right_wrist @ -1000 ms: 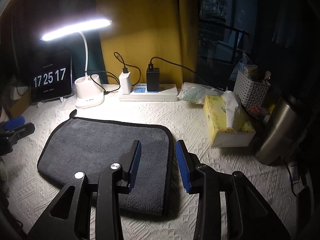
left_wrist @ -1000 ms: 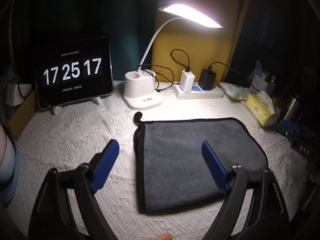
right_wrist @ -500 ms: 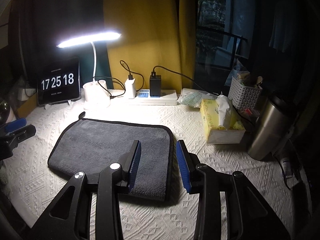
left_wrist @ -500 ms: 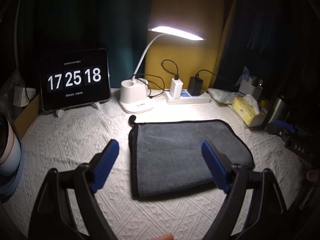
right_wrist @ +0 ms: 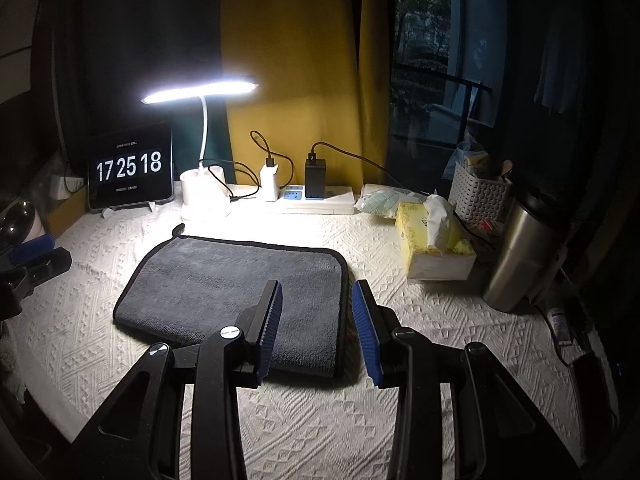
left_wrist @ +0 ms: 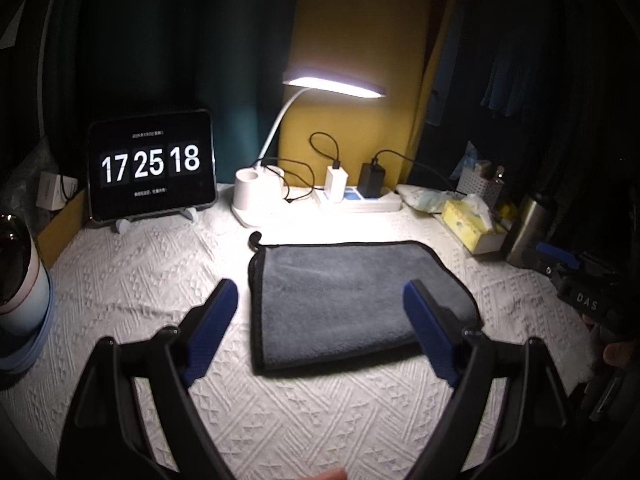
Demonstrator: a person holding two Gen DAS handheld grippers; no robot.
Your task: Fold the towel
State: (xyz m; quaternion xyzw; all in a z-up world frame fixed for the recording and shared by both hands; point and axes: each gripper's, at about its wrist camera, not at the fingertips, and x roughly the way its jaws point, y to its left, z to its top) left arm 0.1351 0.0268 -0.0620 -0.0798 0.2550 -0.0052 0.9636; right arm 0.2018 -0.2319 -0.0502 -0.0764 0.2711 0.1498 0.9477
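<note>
A grey towel (left_wrist: 344, 292) with black trim lies folded flat on the white textured tablecloth; it also shows in the right wrist view (right_wrist: 236, 292). My left gripper (left_wrist: 320, 332) is open wide and empty, held above the towel's near left part. My right gripper (right_wrist: 318, 328) is open and empty, held above the towel's near right corner. Neither gripper touches the towel. A small black loop sticks out at the towel's far left corner (left_wrist: 255, 239).
At the back stand a tablet clock (left_wrist: 150, 170), a lit desk lamp (left_wrist: 260, 196) and a power strip with chargers (left_wrist: 356, 198). A yellow tissue box (right_wrist: 434, 242), a steel flask (right_wrist: 520, 252) and a white basket (right_wrist: 478, 196) stand at the right. A cup (left_wrist: 20, 280) stands at the left.
Both grippers have pulled back and up from the towel, so more of the table shows. The towel has not moved. Both stay open.
</note>
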